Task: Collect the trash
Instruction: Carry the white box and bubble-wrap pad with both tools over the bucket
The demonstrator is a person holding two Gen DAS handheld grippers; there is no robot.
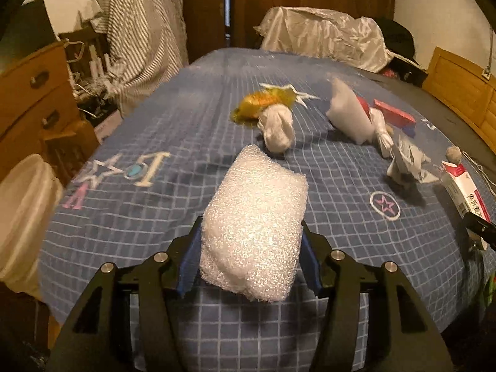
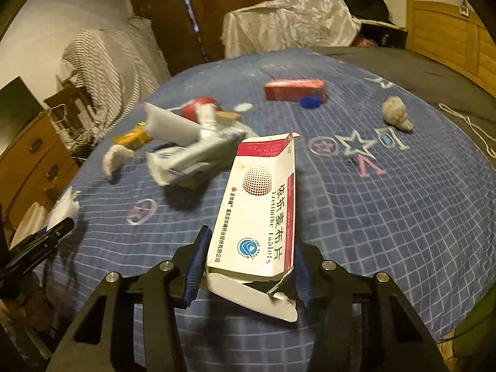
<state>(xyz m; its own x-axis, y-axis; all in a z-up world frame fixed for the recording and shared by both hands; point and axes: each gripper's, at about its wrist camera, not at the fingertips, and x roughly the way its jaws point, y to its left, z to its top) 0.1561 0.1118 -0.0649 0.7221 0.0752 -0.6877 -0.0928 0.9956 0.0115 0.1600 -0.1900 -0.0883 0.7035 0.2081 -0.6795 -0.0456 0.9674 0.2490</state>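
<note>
My left gripper (image 1: 251, 232) is shut on a folded white foam sheet (image 1: 254, 217), held above the blue checked bedspread (image 1: 155, 217). My right gripper (image 2: 251, 248) is shut on a white and pink medicine box (image 2: 260, 204) with a torn open flap. The box also shows at the right edge of the left wrist view (image 1: 462, 189). More trash lies on the bed: a yellow wrapper (image 1: 263, 102), a white wad (image 1: 277, 128), a white bag (image 1: 347, 111), crumpled paper (image 1: 406, 161), a red box (image 2: 294, 90), a blue cap (image 2: 310, 103) and a grey wad (image 2: 395, 113).
A white-lined bin (image 1: 21, 214) stands left of the bed. A wooden drawer unit (image 1: 34, 93) and a striped cloth (image 1: 139, 37) are at the left. A silver cover (image 1: 322, 34) lies at the far end. A wooden board (image 1: 462, 90) runs along the right.
</note>
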